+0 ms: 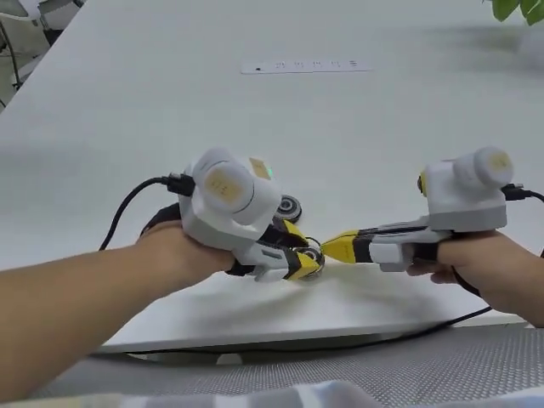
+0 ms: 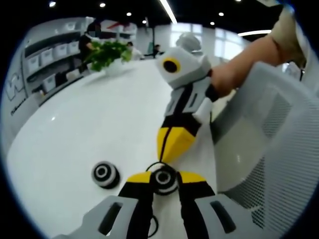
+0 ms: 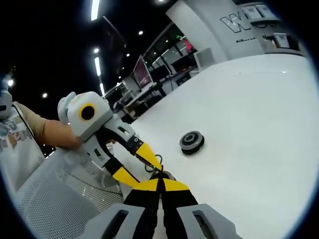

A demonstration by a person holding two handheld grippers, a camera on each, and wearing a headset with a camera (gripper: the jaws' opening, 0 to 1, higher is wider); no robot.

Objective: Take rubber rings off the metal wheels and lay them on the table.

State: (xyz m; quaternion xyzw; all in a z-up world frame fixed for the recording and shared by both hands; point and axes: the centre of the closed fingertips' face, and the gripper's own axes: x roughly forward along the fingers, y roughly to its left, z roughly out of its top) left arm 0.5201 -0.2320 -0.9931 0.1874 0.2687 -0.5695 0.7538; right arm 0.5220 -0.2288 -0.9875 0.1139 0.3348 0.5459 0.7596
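- White tabletop (image 1: 357,136), near edge, and I'm mid-peel on the first wheel. My left gripper (image 1: 301,248) has its jaws parted just enough to clamp the metal wheel (image 2: 164,180) between the yellow tips.
- In the head view my right gripper (image 3: 160,183) comes in from 3 o'clock, jaws pressed together, tips at the wheel's rim.
- A thin black loop there looks like the rubber ring (image 2: 151,166) being pinched, but it's too fine for me to be sure.
- Next, I reckon: keep the wheel clamped, draw the ring off toward 3 o'clock, then lay it on bare table.
- The second wheel (image 2: 105,175) waits on the table at 12 o'clock of the held one, near it, with its ring seemingly on.
- Around the room: a plant (image 2: 107,52) at the table's far end, shelves of bins (image 2: 50,52), ceiling lights, and a white mesh chair (image 2: 271,129) close by.
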